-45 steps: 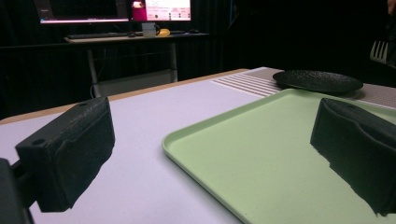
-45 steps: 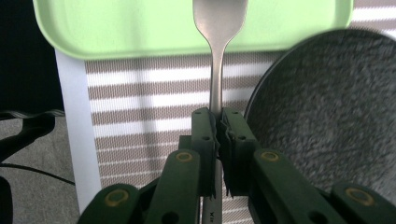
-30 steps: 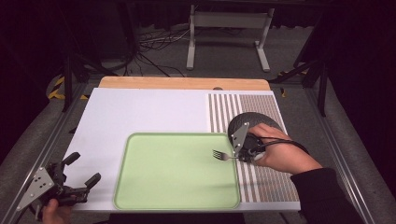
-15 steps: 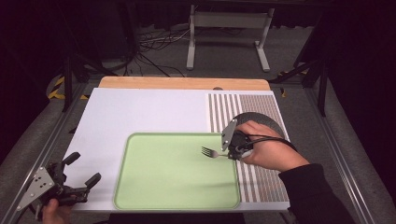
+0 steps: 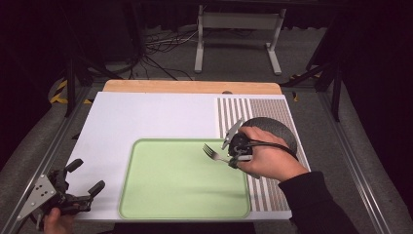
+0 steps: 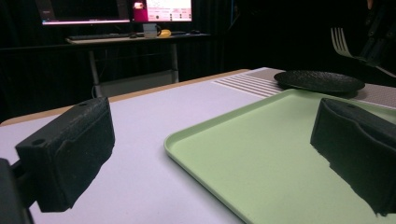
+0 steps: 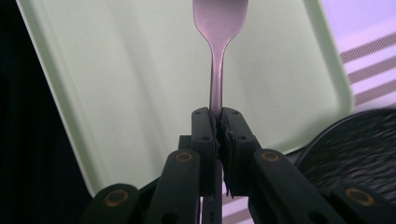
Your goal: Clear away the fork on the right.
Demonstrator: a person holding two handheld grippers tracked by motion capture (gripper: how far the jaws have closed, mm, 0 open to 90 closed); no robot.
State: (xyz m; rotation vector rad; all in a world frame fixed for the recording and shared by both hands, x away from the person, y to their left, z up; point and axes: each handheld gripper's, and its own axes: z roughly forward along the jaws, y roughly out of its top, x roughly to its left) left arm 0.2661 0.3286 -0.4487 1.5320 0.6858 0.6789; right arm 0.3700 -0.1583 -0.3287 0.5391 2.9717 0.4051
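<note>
Table (image 5: pixel 146 122): lying white and broad under both grippers, carrying a striped panel (image 5: pixel 272 117) on the right gripper's side and a wooden edge along the far end.
Tray (image 5: pixel 180 180): pale green, resting flat between the two grippers; showing just ahead of the left gripper's jaws in the left gripper view (image 6: pixel 261 154) and spreading beneath the fork in the right gripper view (image 7: pixel 116 84).
Plate (image 5: pixel 277 129): black, round, textured, sitting on the striped panel just behind and beside the right gripper; appearing beyond the tray's far corner in the left gripper view (image 6: pixel 322 81).
Left gripper (image 5: pixel 85 178): being held in a hand (image 5: pixel 56 222) at the table's near corner, well apart from the right gripper; jaws standing wide apart, gripping nothing.
Right gripper (image 5: pixel 234 158): being held in a hand (image 5: pixel 268 158) over the tray's right edge, jaws pressed together on the fork's handle (image 7: pixel 217 126).
Fork (image 5: pixel 214 152): metal, sticking straight out ahead of the right gripper's jaws, tines pointing over the tray, hanging above the green surface rather than lying on it.
</note>
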